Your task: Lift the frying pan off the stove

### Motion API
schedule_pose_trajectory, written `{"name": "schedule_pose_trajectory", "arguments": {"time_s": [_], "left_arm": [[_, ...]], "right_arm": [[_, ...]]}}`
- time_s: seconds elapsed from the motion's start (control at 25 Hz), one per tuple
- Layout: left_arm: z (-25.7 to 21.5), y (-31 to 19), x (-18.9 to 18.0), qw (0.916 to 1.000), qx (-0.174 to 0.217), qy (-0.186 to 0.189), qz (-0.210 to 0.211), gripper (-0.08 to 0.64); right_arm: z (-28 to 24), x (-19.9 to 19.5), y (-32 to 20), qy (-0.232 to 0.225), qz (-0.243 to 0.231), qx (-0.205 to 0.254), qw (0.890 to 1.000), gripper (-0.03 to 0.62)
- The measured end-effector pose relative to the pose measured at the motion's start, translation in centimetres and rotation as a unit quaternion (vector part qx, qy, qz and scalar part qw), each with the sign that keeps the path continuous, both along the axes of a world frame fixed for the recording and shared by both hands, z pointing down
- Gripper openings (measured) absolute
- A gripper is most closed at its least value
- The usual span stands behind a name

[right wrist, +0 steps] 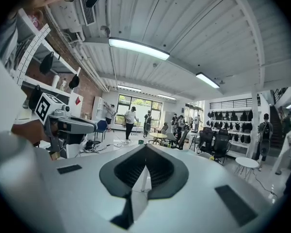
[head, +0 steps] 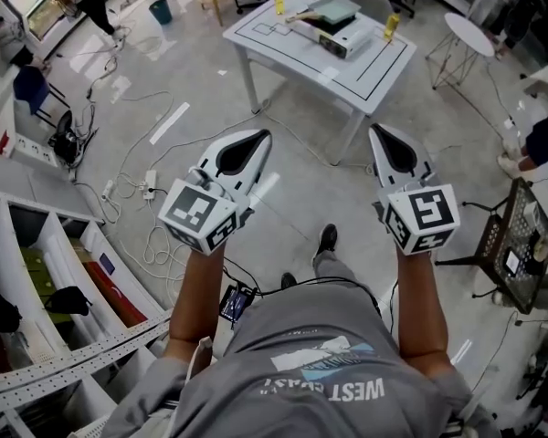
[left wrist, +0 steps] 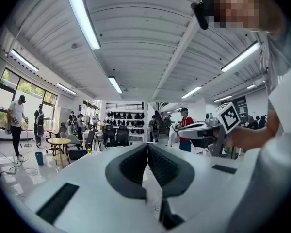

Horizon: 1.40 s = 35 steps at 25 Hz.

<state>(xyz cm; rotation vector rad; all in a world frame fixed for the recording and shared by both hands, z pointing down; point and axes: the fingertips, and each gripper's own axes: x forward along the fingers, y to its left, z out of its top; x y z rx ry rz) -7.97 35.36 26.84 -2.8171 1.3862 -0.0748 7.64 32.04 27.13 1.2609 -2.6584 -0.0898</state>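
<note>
No frying pan or stove can be made out for certain. On the white table far ahead lies a white box with a flat grey-green thing on top. I hold both grippers up at chest height, well short of the table and pointing towards it. My left gripper is shut with nothing in it, its pads meeting. Likewise my right gripper is shut and empty. Each gripper view looks across the room at the other gripper: the right one and the left one.
Two yellow bottles stand on the table. Cables and a power strip lie on the floor to the left. White shelving stands at my left, a black mesh cart at my right, a small round table behind. People stand far off.
</note>
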Motion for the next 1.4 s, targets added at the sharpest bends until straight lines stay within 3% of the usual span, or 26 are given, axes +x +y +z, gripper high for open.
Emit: {"name": "schedule_pose_trajectory", "arguments": {"time_s": [0.8, 1.4], "left_arm": [[1.0, -16.7, 2.8, 0.9967, -0.026, -0.022, -0.073, -0.002], [0.7, -24.4, 4.9, 0.992, -0.03, -0.042, -0.115, -0.002]], "right_arm": [[1.0, 3.3, -19.7, -0.033, -0.056, -0.012, 0.998, 0.012], [1.2, 5.2, -29.2, -0.05, -0.092, -0.017, 0.994, 0.012]]}}
